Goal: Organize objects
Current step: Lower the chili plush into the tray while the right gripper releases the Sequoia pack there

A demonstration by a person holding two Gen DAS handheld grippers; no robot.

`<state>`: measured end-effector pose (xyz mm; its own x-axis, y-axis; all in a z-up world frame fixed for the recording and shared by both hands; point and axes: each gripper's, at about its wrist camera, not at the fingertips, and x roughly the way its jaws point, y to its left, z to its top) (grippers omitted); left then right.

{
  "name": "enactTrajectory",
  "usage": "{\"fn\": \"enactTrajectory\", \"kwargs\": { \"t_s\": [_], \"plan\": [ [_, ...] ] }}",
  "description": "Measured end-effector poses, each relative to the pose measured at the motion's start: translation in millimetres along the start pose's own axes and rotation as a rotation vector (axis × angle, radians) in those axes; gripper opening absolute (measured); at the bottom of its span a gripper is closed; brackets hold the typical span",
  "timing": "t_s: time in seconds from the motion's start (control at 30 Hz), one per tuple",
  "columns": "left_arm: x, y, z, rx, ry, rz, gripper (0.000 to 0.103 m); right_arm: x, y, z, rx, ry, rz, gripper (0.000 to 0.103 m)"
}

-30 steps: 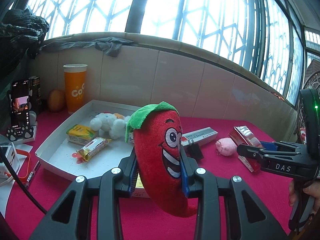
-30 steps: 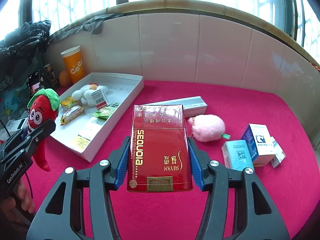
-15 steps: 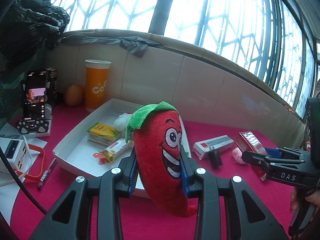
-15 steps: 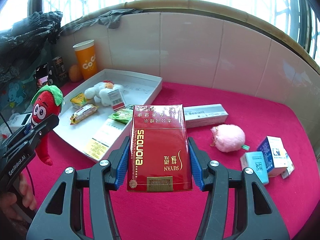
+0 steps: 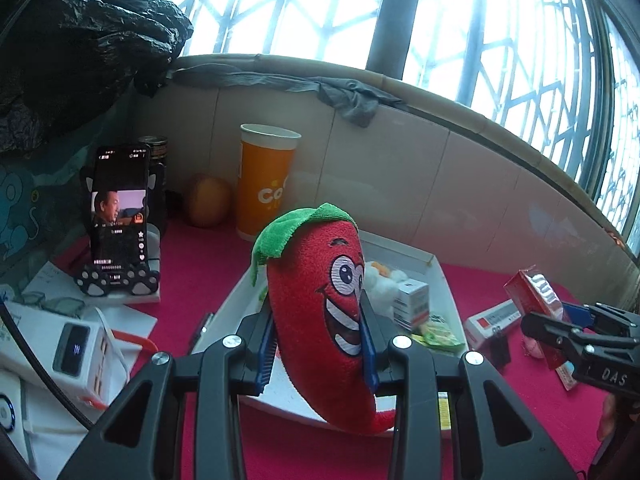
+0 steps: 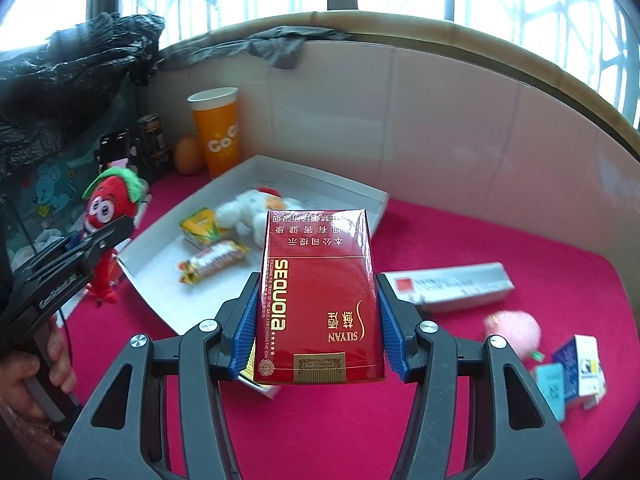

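My left gripper (image 5: 318,346) is shut on a red chili plush toy (image 5: 320,312) with a green cap, held over the near edge of the white tray (image 5: 438,268). It also shows at the left of the right wrist view (image 6: 110,204). My right gripper (image 6: 316,332) is shut on a red Sequoia cigarette box (image 6: 320,296), held above the tray's (image 6: 320,178) right front corner. That box shows at the right of the left wrist view (image 5: 534,294). The tray holds a white plush (image 6: 248,212), a yellow packet (image 6: 202,226) and a snack wrapper (image 6: 212,262).
An orange cup (image 5: 266,186), an orange fruit (image 5: 208,202) and a phone on a stand (image 5: 118,216) stand at the back left. A power bank (image 5: 76,346) lies at the left. On the red cloth lie a long white box (image 6: 452,286), a pink pompom (image 6: 514,328) and small blue boxes (image 6: 568,372).
Both grippers have moved left toward the tray, each keeping its object. The tray now lies directly under both held items.
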<state>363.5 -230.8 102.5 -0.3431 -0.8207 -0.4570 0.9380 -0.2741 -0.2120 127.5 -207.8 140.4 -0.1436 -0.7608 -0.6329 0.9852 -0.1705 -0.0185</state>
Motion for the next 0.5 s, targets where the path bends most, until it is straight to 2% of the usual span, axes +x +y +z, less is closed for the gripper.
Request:
{"fn": "enactTrajectory", "kwargs": {
  "t_s": [0.27, 0.5],
  "plan": [
    [48, -1, 6, 0.039, 0.045, 0.048, 0.035, 43, 37, 11, -0.015, 0.038, 0.086, 0.053],
    [62, -9, -11, 0.059, 0.04, 0.032, 0.036, 74, 47, 5, -0.01, 0.066, 0.07, 0.054]
  ]
}}
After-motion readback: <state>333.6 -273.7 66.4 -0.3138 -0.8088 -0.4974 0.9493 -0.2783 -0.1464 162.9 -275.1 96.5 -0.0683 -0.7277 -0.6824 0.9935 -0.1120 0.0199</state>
